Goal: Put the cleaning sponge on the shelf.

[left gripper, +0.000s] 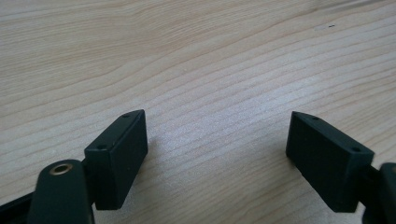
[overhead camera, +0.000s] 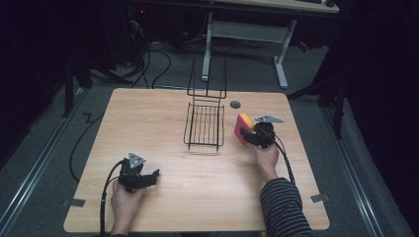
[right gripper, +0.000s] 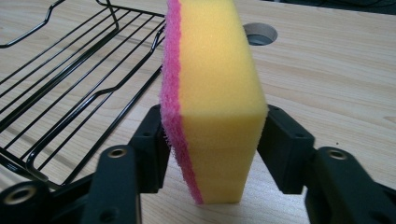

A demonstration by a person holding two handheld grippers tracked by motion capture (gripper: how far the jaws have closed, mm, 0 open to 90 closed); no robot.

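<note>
Light wooden table [overhead camera: 197, 197] in dark room; right gripper [right gripper: 212, 140] jaws clamp yellow-pink sponge [right gripper: 210, 93] upright between pads, wire rack [right gripper: 60, 79] just beside left jaw; high view shows left gripper [overhead camera: 148, 177] well apart; its own view shows jaws wide over bare wood.

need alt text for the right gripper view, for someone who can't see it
A yellow sponge with a pink scrub layer stands on edge, squeezed between the two black jaws of the right hand-held gripper just above a light wooden table. A black wire rack lies to its left, and a round cable hole sits behind it.
</note>
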